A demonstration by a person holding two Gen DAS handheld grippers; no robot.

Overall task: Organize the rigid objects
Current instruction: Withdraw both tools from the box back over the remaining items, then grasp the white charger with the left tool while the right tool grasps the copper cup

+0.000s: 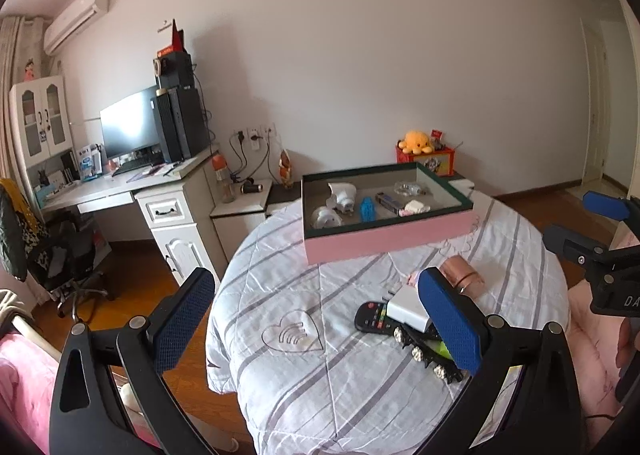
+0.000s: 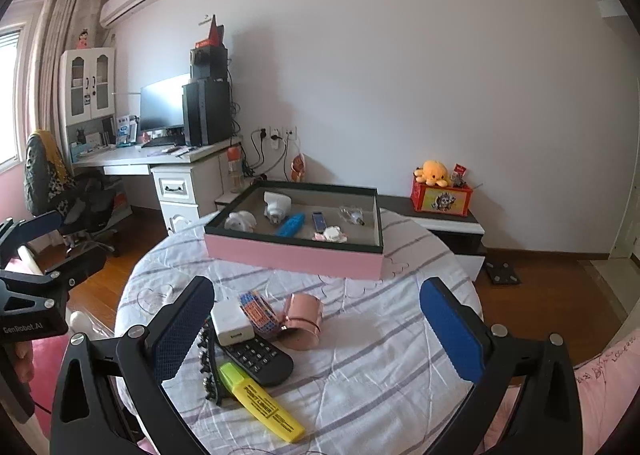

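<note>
A pink tray box (image 1: pixel 384 239) (image 2: pixel 296 257) with a dark rim sits at the far side of the round table and holds several small items, among them a blue piece (image 2: pixel 290 226) and white plugs. Nearer lie a black remote (image 2: pixel 260 359), a white charger (image 2: pixel 232 321), a yellow highlighter (image 2: pixel 264 403), a copper tape roll (image 2: pixel 302 319), a patterned tape roll (image 2: pixel 258 313) and a black studded hair clip (image 2: pixel 208 363). My left gripper (image 1: pixel 316 319) is open and empty above the table's near left. My right gripper (image 2: pixel 316 331) is open and empty above the pile.
The table carries a white striped quilt (image 1: pixel 320 375). A desk with monitor and computer (image 1: pixel 160 127) stands at the left, with an office chair (image 1: pixel 52 255). A low cabinet with a red box and orange plush (image 2: pixel 440 191) stands at the back wall. Pink bedding lies at the lower corners.
</note>
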